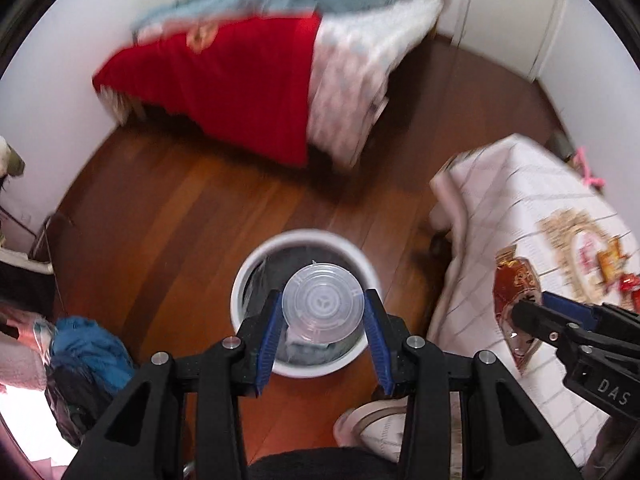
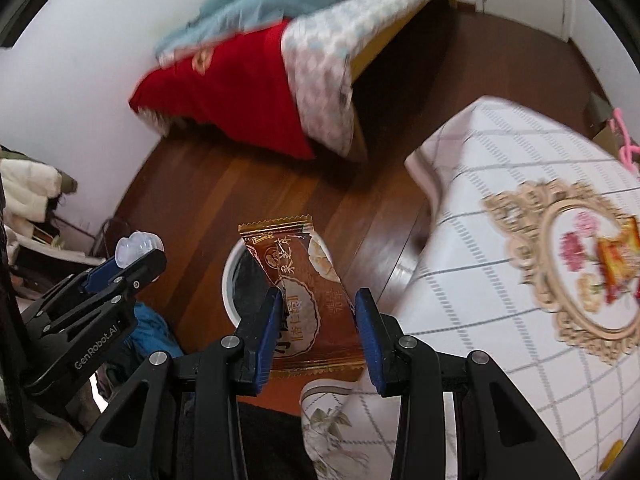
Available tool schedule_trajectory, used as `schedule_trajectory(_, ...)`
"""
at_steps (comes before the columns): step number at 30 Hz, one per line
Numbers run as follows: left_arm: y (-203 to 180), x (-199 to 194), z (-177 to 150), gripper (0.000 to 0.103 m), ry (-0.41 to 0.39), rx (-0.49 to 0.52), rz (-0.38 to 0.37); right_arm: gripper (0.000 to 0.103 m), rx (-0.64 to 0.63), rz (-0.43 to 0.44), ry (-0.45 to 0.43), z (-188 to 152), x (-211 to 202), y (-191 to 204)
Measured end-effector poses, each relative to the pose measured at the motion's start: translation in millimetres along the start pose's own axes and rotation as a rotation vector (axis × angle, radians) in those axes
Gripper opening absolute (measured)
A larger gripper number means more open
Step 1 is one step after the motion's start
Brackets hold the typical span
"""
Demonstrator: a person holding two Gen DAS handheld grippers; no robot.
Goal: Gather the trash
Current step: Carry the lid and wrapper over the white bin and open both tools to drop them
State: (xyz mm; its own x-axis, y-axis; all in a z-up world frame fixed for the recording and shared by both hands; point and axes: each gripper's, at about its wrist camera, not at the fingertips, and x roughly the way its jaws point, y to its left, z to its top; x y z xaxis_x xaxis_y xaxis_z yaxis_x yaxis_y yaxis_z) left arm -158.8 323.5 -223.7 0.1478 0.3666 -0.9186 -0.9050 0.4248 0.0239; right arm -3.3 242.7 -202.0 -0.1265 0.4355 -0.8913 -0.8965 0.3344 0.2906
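Note:
My left gripper is shut on a clear plastic cup, held bottom-first right above the white trash bin with its dark liner on the wood floor. The cup also shows in the right wrist view in the left gripper. My right gripper is shut on a brown and gold snack wrapper, held just right of the bin, near the table edge. The wrapper also shows in the left wrist view, in the right gripper.
A table with a white checked cloth stands at the right, with red and orange wrappers on it. A bed with a red blanket is behind. A blue cloth pile lies at the left. A white shoe is below.

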Motion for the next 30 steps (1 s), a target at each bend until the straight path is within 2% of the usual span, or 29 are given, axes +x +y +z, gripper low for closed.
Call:
schedule_trajectory(9, 43, 136, 5, 0.036, 0.372, 0.016, -0.024, 0.04, -0.018, -0.04, 0.263, 19, 150, 20)
schedule_trajectory(13, 63, 176, 2, 0.037, 0.481, -0.001, -0.028, 0.04, -0.014, -0.061, 0.373, 26, 211, 22)
schedule_trajectory(21, 83, 208, -1, 0.037, 0.575, -0.044, -0.106, 0.04, -0.029, -0.095, 0.521, 24, 289, 29)
schedule_trajectory(27, 91, 211, 0, 0.039, 0.588, -0.076, -0.128, 0.04, -0.004, -0.069, 0.557, 25, 303, 25)
schedule_trajectory(30, 92, 208, 1, 0.07, 0.571, -0.083, -0.115, 0.041, -0.006, -0.05, 0.558, 27, 304, 28)
